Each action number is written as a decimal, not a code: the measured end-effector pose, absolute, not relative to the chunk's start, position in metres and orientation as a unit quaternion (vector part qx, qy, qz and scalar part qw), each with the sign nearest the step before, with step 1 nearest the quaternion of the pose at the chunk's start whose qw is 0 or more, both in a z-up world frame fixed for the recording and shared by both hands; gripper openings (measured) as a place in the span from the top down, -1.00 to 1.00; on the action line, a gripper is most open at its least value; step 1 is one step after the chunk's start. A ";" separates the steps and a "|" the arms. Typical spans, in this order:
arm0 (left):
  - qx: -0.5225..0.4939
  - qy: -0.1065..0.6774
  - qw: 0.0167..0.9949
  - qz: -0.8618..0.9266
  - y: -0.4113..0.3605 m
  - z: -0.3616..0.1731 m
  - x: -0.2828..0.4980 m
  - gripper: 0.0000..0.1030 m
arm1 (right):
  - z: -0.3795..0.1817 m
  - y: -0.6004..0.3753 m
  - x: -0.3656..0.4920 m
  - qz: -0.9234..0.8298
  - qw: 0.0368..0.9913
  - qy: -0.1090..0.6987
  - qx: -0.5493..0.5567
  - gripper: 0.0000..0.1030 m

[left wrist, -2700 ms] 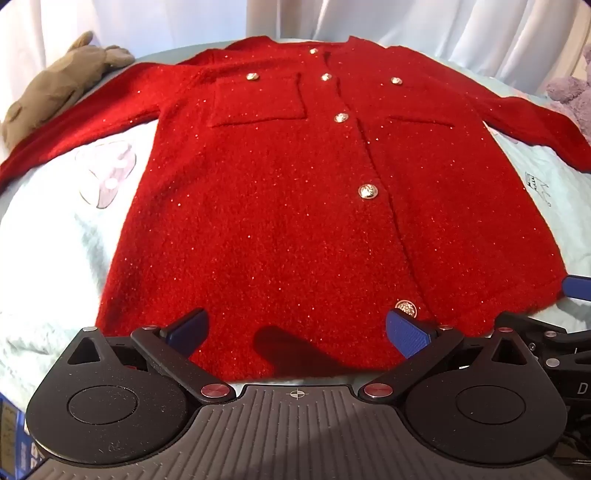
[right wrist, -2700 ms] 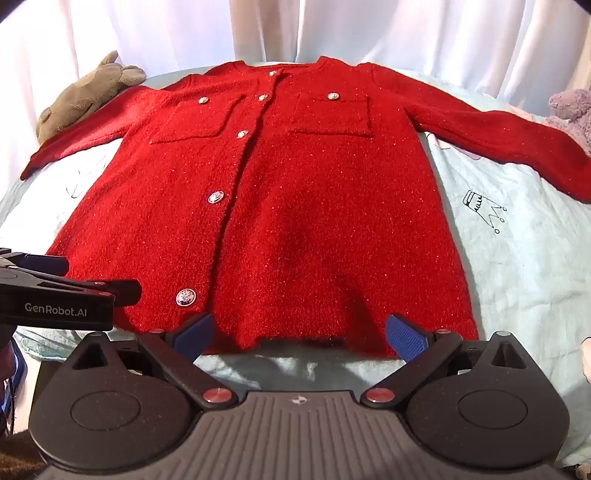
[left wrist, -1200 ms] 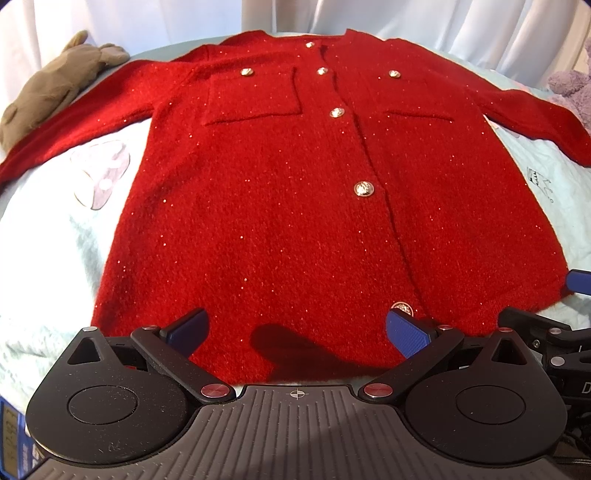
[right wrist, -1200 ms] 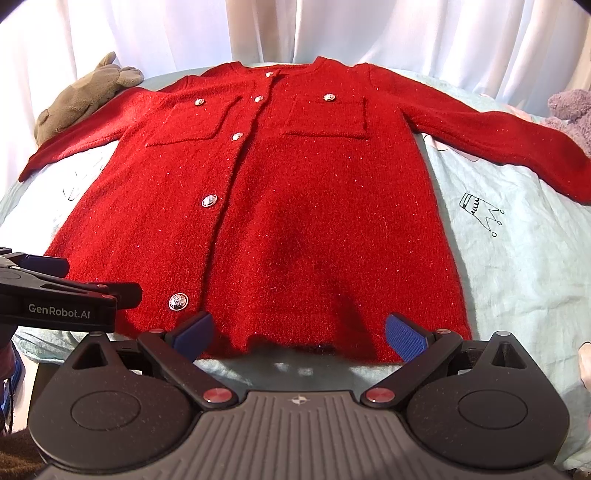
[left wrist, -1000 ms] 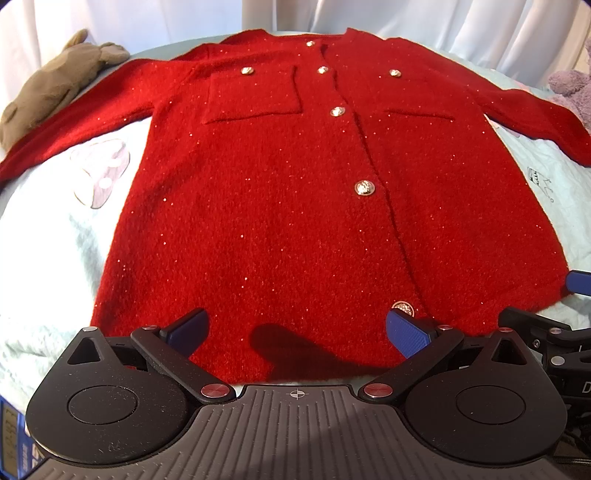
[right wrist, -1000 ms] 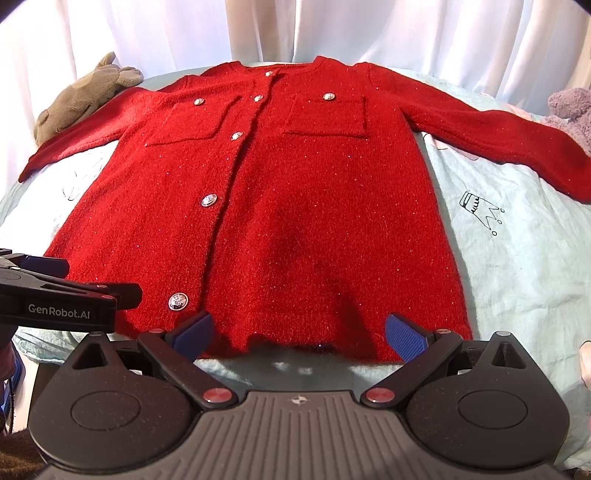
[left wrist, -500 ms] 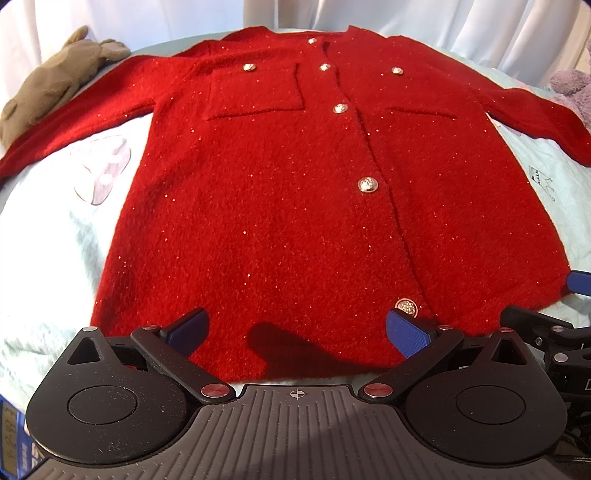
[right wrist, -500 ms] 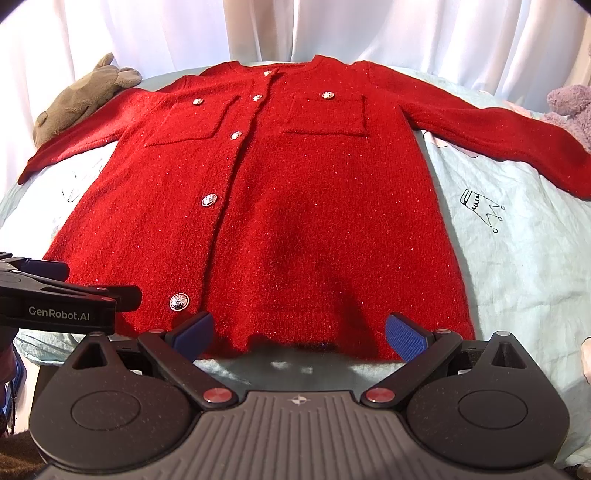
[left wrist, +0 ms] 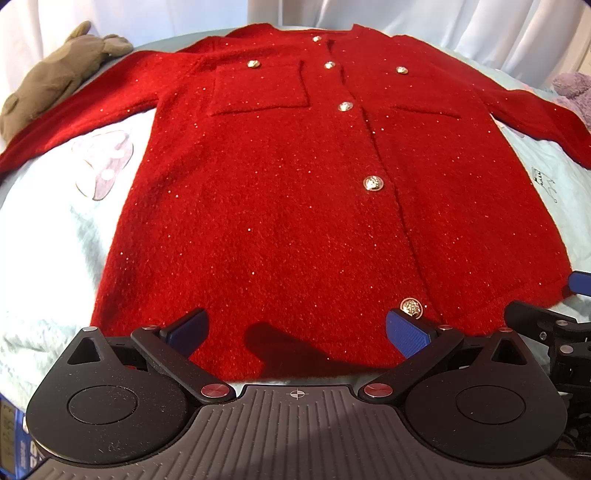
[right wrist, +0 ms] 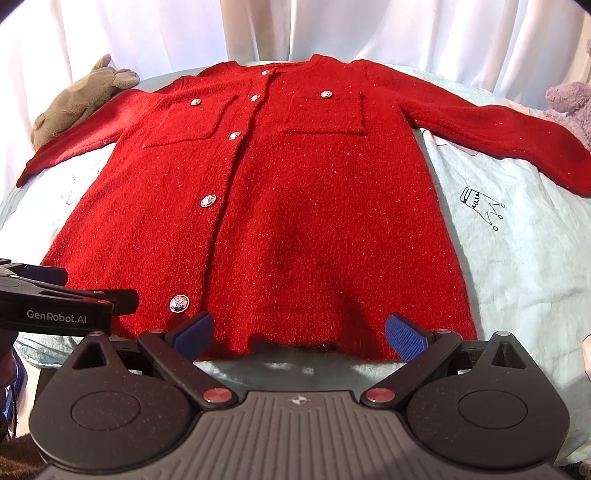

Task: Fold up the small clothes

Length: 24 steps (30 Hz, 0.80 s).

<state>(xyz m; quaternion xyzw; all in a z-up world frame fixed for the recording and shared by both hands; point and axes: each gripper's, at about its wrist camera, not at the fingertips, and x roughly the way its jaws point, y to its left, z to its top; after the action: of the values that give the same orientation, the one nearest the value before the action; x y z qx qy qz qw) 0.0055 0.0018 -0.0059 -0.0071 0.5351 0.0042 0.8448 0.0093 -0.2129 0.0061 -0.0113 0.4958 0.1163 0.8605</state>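
Red cardigan (left wrist: 295, 206) lies flat and spread, front up, on a pale sheet (right wrist: 524, 258), straight ahead of both grippers, neck end far, hem nearest. Both sleeves out to the sides. Buttoned; gold buttons (left wrist: 373, 183) run down the placket, one more on each chest pocket (right wrist: 325, 110).

Left gripper (left wrist: 295, 326): jaws wide, nothing between them. Blue pads (left wrist: 406, 332) sit over the hem; cannot tell if they touch the knit. Lowest button just beyond the right-hand pad.

Right gripper (right wrist: 299, 330): jaws wide, empty, pads at the hem edge; contact can't be told.

In the right wrist view the left gripper's side shows to the left of the jaws, reading "GenRobot.AI" (right wrist: 56, 316).

Sheet prints: a crown doodle (right wrist: 480, 206) right of the cardigan body, a pinkish print (left wrist: 105, 166) left of it under the left sleeve.

Brown plush (left wrist: 55, 81) far left past the sleeve; purple plush (right wrist: 569, 107) far right at the other sleeve's end. White curtain (right wrist: 295, 26) behind.

Containers: the two chest pockets lie flat; contents can't be seen.
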 end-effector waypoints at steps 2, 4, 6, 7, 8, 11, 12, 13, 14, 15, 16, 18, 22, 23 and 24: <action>-0.007 0.536 0.844 0.004 0.002 -0.006 0.007 -1.00 | 0.006 -0.214 0.010 0.114 0.861 0.496 -0.008 -0.92; -0.007 0.536 0.844 0.003 0.002 -0.006 0.008 -1.00 | 0.006 -0.215 0.011 0.111 0.861 0.496 -0.006 -0.92; -0.006 0.536 0.844 0.002 0.001 -0.006 0.010 -1.00 | 0.007 -0.215 0.011 0.111 0.861 0.496 -0.007 -0.92; -0.006 0.536 0.844 0.002 0.001 -0.006 0.011 -1.00 | 0.007 -0.215 0.011 0.110 0.861 0.496 -0.007 -0.92; -0.005 0.537 0.844 0.002 0.000 -0.006 0.012 -1.00 | 0.007 -0.215 0.012 0.110 0.861 0.496 -0.006 -0.92; -0.004 0.537 0.844 0.002 -0.001 -0.006 0.015 -1.00 | 0.006 -0.215 0.013 0.109 0.861 0.497 -0.005 -0.92; -0.002 0.536 0.844 0.002 -0.001 -0.006 0.016 -1.00 | 0.007 -0.216 0.014 0.109 0.861 0.497 -0.004 -0.92; -0.001 0.535 0.845 0.003 -0.002 -0.005 0.017 -1.00 | 0.007 -0.216 0.015 0.109 0.861 0.497 -0.002 -0.92; 0.000 0.534 0.846 0.004 -0.002 -0.004 0.018 -1.00 | 0.007 -0.217 0.017 0.110 0.861 0.497 0.001 -0.92; 0.001 0.532 0.847 0.005 -0.003 -0.003 0.020 -1.00 | 0.007 -0.220 0.020 0.111 0.861 0.497 0.007 -0.92; 0.004 0.530 0.848 0.008 -0.003 -0.002 0.021 -1.00 | 0.008 -0.222 0.024 0.113 0.861 0.495 0.014 -0.92; 0.012 0.521 0.854 0.014 -0.004 0.001 0.025 -1.00 | 0.011 -0.233 0.031 0.109 0.870 0.480 0.038 -0.92; 0.015 0.508 0.861 0.018 -0.003 0.007 0.041 -1.00 | 0.011 -0.280 0.051 0.076 0.900 0.400 0.155 -0.92; 0.009 0.508 0.861 0.020 -0.001 0.008 0.047 -1.00 | 0.007 -0.293 0.055 0.074 0.906 0.373 0.186 -0.92; 0.003 0.508 0.861 0.022 0.000 0.009 0.052 -1.00 | 0.003 -0.307 0.062 0.069 0.907 0.356 0.214 -0.92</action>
<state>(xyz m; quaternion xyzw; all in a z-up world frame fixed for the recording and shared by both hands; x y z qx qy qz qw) 0.0520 0.0001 0.0090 0.0031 0.5077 0.0221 0.8612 0.0624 -0.3072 0.0030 0.2144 0.3558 0.0687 0.9070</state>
